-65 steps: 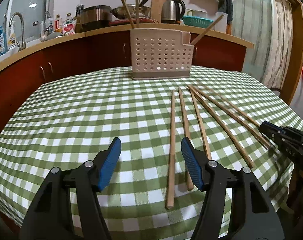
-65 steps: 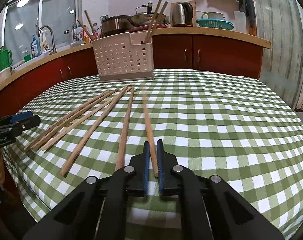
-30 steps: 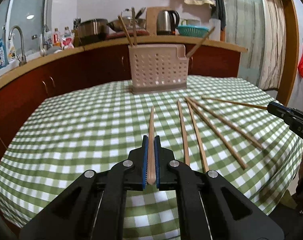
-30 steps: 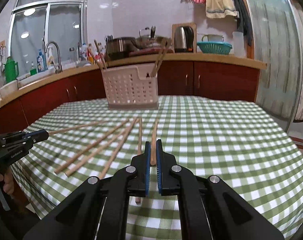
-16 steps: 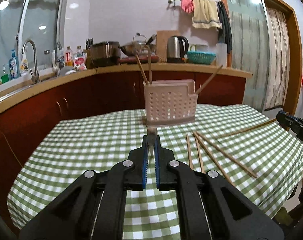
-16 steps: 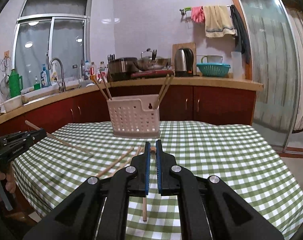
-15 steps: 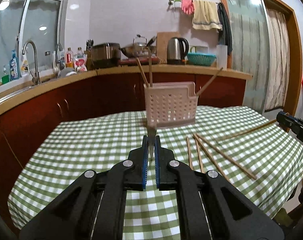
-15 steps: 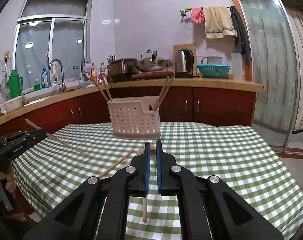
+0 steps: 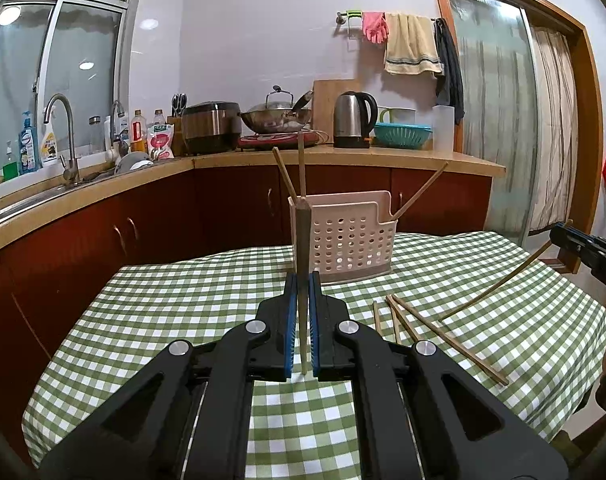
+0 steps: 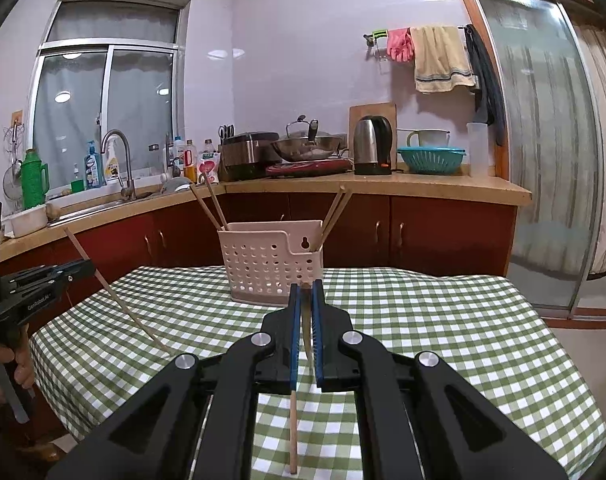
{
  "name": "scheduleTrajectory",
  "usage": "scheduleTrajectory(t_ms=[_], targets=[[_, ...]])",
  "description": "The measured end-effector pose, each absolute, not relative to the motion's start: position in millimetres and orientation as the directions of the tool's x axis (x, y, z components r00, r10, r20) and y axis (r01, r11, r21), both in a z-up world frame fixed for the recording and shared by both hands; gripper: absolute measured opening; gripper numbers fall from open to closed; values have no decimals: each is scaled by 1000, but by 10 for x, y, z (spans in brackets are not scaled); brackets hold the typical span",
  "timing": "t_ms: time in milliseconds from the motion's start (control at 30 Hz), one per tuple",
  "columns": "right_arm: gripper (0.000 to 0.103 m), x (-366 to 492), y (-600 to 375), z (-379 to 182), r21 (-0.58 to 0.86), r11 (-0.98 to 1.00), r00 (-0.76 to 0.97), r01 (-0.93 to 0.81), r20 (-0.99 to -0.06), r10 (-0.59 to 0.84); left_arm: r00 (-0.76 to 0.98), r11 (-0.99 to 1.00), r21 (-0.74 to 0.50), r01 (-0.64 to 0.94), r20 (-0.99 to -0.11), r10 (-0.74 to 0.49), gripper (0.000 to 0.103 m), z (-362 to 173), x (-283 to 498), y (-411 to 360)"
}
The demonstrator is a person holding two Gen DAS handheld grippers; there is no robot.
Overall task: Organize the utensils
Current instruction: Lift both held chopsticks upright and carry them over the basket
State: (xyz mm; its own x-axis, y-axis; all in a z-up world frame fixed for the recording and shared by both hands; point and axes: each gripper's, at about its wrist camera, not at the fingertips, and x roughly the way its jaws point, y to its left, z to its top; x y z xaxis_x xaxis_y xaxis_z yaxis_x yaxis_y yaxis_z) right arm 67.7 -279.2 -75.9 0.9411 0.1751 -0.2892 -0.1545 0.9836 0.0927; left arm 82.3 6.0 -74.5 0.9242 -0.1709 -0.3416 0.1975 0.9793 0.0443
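Left gripper (image 9: 302,292) clamped on a chopstick (image 9: 302,240), frame centre. Right gripper (image 10: 306,300) likewise pinching another chopstick (image 10: 293,432). Perforated holder (image 9: 351,236) centre, behind.

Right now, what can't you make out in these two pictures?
- Left wrist view: near ends of the loose chopsticks lie behind the left gripper.
- Right wrist view: the right gripper covers the holder's base corner.
- Both views: bottle labels by the sink are too small.
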Motion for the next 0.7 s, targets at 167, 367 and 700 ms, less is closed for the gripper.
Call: scheduleTrajectory(t_ms=[167,367,700], targets=[[6,766,-2768,-704,89,983,943,-159,-282,178,929,980,38,198,-328,-175,6,-678,902,68],[6,827,-2742,-662,93,983,942,-160,-282,181,930,979,22,204,-318,-186,6,-623,1002,94],[6,1056,-2705,-540,111,981,937,-161,-295,188,933,977,-10,211,-297,-205,6,-528,1159,135]])
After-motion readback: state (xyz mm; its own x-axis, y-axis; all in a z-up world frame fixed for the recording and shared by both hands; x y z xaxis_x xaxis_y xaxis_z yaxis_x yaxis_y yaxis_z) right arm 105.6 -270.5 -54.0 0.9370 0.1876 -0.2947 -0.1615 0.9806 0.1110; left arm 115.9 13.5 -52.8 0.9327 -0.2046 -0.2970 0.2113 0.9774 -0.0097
